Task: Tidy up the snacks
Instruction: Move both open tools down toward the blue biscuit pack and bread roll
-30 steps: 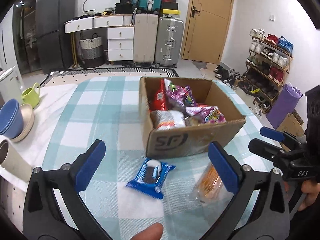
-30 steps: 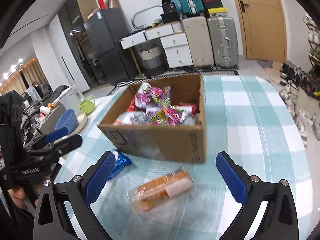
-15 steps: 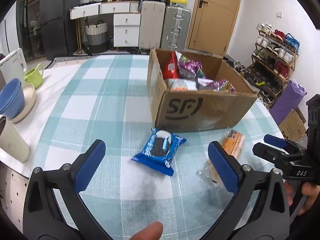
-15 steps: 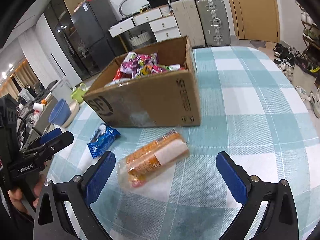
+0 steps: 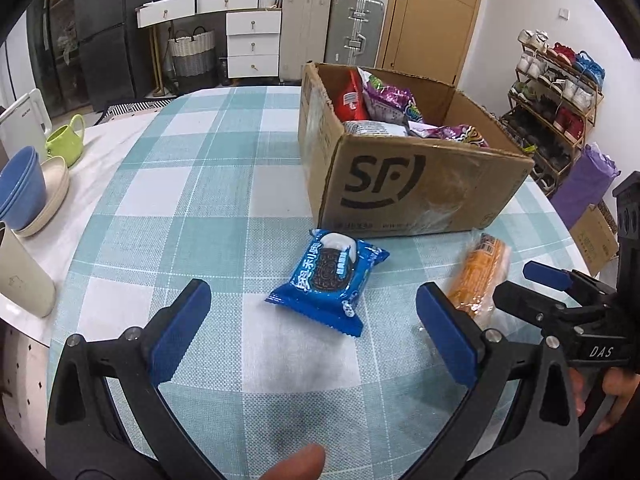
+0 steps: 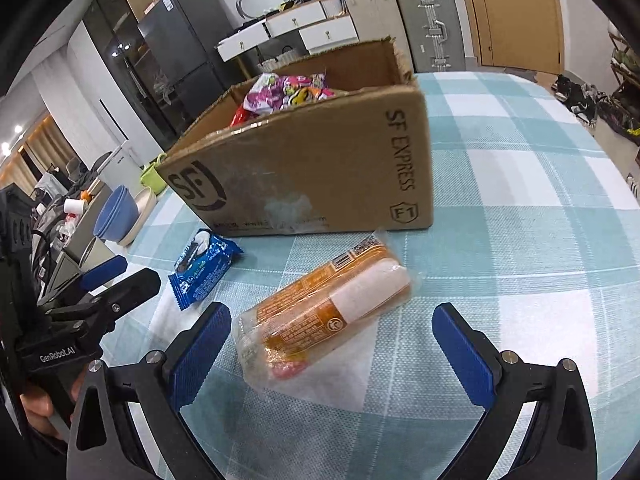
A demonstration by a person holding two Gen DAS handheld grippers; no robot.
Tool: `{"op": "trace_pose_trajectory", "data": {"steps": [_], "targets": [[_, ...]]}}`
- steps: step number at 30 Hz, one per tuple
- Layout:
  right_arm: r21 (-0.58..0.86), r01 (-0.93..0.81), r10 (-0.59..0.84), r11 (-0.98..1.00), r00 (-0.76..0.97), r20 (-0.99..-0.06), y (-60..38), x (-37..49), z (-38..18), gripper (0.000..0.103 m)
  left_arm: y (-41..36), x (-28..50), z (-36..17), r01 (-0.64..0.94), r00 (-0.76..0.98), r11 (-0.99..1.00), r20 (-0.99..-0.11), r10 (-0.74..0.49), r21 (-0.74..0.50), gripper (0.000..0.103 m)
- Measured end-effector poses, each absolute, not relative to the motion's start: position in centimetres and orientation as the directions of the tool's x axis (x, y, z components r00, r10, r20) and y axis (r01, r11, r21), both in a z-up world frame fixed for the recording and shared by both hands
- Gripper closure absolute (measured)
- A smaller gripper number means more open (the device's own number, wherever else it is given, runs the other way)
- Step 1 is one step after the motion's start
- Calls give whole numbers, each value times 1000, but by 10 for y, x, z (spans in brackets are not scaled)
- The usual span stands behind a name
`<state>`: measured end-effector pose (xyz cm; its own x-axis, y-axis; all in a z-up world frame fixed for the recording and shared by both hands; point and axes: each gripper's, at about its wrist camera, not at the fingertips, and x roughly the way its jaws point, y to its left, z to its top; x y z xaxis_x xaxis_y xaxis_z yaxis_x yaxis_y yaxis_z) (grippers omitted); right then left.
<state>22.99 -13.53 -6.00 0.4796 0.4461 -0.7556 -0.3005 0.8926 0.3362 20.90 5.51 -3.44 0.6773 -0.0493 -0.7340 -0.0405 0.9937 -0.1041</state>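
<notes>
- Left hand-held gripper (image 5: 312, 330): jaws spread wide, empty, hovering above the desk (image 5: 224, 184) just short of the blue cookie packet (image 5: 330, 280). Risk: the packet is a slick, puffy foil pillow lying flat; pads closing on its crimped edge may skid off or push it along the checked cloth rather than lift it.
- Blue cookie packet: sealed, glossy blue with a dark sandwich-cookie print and white patch, angled on the cloth, near the front face of the cardboard box (image 5: 416, 196), not touching it.
- Cardboard box: open-topped, printed "SF", already crowded with purple and red snack bags (image 5: 390, 98). Risk: a packet dropped on the heap may slide back over the low front wall; a gripper clipping that wall could shift the box.
- Orange-and-white wrapped snack (image 6: 326, 312): long, soft, in loose clear film, lying diagonally just in front of the box. Risk: squeezing hard could crush it; gripping only the film lets it sag out.
- Right hand-held gripper (image 6: 332, 354): jaws wide apart, holding nothing, straddling the near end of this snack. Both grippers sit close together; collision is possible.
</notes>
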Motion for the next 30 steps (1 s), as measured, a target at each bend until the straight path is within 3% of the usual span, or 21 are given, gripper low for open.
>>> {"op": "trace_pose_trajectory", "data": {"steps": [21,30], "targets": [[215,-298,343,930,492,-800,-101,242,-75,1,69,218,-47,-51,655,991,-753,-58,-121,1],[240,-312,366,919,457,-811,-144,233,-74,1,62,216,-51,-44,650,992,-758,-60,-116,1]]}}
